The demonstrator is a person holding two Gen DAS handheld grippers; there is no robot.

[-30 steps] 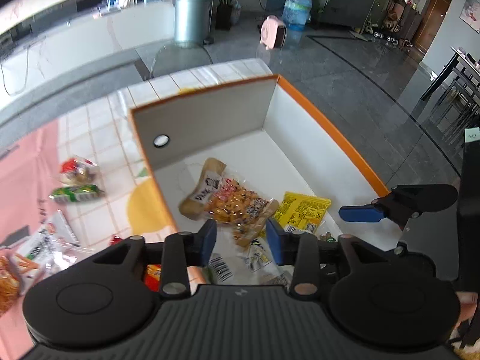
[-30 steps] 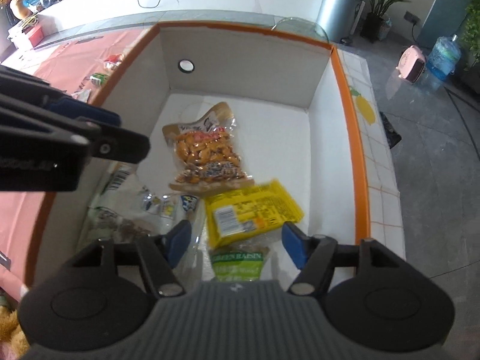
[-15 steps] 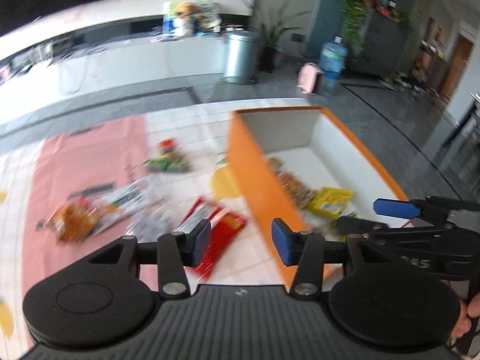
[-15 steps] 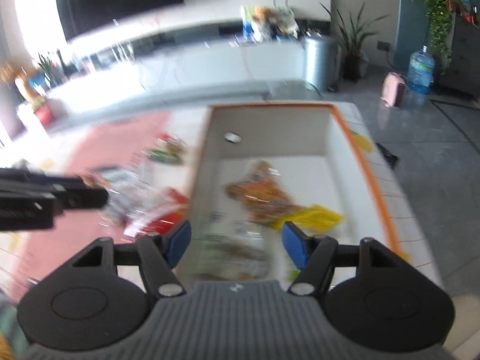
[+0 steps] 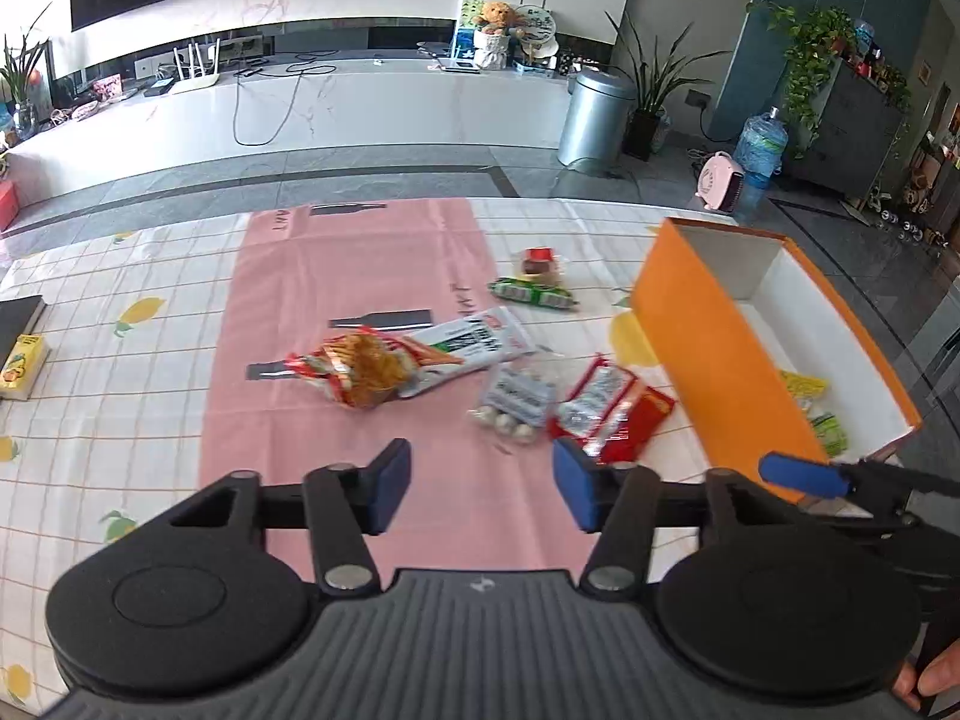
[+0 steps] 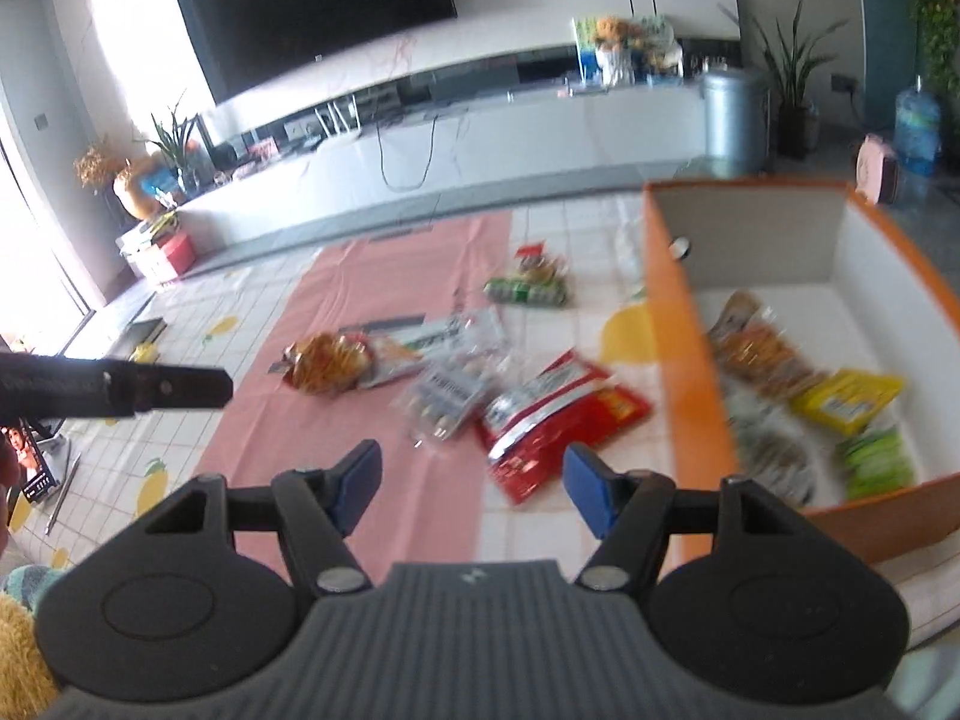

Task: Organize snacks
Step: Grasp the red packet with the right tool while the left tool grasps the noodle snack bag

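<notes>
An orange box (image 5: 714, 360) (image 6: 684, 330) with a white inside stands at the right of the table and holds several snack packs, among them a yellow pack (image 6: 846, 399). Loose snacks lie on the cloth to its left: a red pack (image 5: 612, 414) (image 6: 552, 420), a clear pack of white balls (image 5: 513, 402), an orange chips bag (image 5: 366, 369) (image 6: 327, 363), a green pack (image 5: 531, 294). My left gripper (image 5: 482, 492) is open and empty, held above the pink runner. My right gripper (image 6: 474, 483) is open and empty, just short of the red pack.
A pink runner (image 5: 348, 276) crosses the checked tablecloth. A yellow carton (image 5: 21, 363) and a dark book lie at the table's far left. A pen (image 6: 60, 498) lies near the left edge. The table ends just beyond the box.
Both grippers have pulled back out of the box and swung left over the loose snacks on the table. Both stay open and empty.
</notes>
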